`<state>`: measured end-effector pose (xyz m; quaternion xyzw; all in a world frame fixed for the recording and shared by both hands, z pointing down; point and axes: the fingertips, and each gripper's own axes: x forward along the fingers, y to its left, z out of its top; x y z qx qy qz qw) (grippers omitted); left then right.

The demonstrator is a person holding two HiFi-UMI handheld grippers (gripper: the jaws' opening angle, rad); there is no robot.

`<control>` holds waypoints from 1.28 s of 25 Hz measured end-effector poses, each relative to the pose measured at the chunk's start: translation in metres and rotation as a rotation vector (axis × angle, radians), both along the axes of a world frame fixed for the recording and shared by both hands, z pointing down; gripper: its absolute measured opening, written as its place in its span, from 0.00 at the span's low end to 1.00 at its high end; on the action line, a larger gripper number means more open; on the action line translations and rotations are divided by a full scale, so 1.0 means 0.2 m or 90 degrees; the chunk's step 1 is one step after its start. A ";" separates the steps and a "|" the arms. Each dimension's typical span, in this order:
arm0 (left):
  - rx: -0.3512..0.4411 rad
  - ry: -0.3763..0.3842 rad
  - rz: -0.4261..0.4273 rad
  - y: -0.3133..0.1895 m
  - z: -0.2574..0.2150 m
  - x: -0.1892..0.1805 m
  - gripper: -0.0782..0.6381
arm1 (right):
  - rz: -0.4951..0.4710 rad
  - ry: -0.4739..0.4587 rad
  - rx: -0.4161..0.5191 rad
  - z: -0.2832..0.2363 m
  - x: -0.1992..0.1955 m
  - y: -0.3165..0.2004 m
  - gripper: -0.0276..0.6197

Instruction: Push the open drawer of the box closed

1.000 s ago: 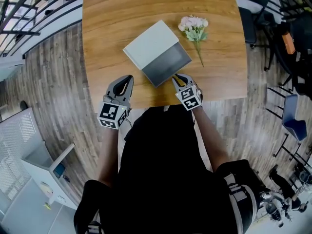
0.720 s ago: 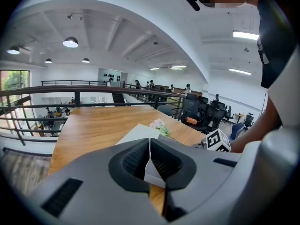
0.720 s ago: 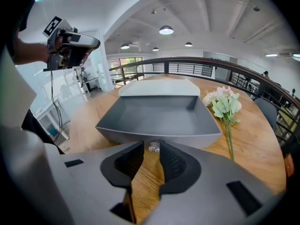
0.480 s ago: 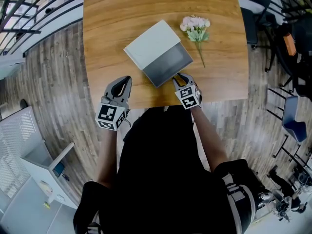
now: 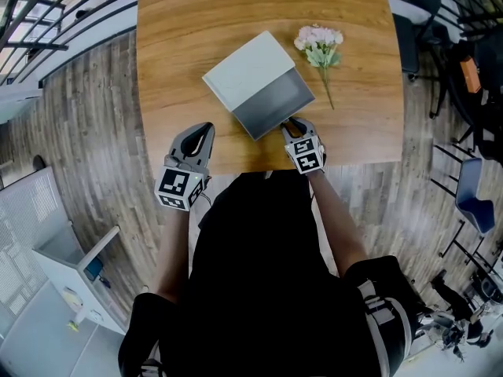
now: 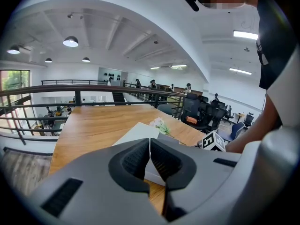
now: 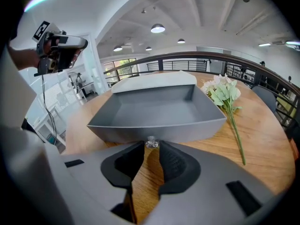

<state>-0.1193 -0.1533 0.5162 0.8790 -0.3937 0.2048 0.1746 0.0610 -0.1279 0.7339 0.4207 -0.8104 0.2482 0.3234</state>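
While the left gripper (image 5: 206,126) rests over the near edge of the bench (image 5: 181,38) with its 2 fingers (image 6: 136,161) pressed together on nothing, the right gripper (image 7: 149,146) sits right at the front of the open drawer (image 7: 154,107). Its fingers stand apart; they have just swung wide and then drawn in slightly. A small clear knob (image 7: 151,143) on the drawer's front wall sits right at their tips, in line with the gap, and the fingers are not clamped on it. Bare wood shows between them lower down.

The grey drawer is empty and pulled far out of the white box (image 5: 247,69), which lies straight beyond the right fingers, turned at an angle on the bench. The drawer's front wall is just ahead of those fingertips. From the left fingers, the box and drawer lie ahead and to the right, apart from them.

A sprig of pale pink flowers (image 5: 318,45) with a green stem lies on the wood to the right of the right fingers and further out, just beside the drawer's right wall.
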 end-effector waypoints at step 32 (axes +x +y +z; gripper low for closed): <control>0.008 0.013 -0.018 0.02 -0.03 -0.07 0.14 | 0.015 0.008 0.010 -0.06 -0.03 -0.02 0.18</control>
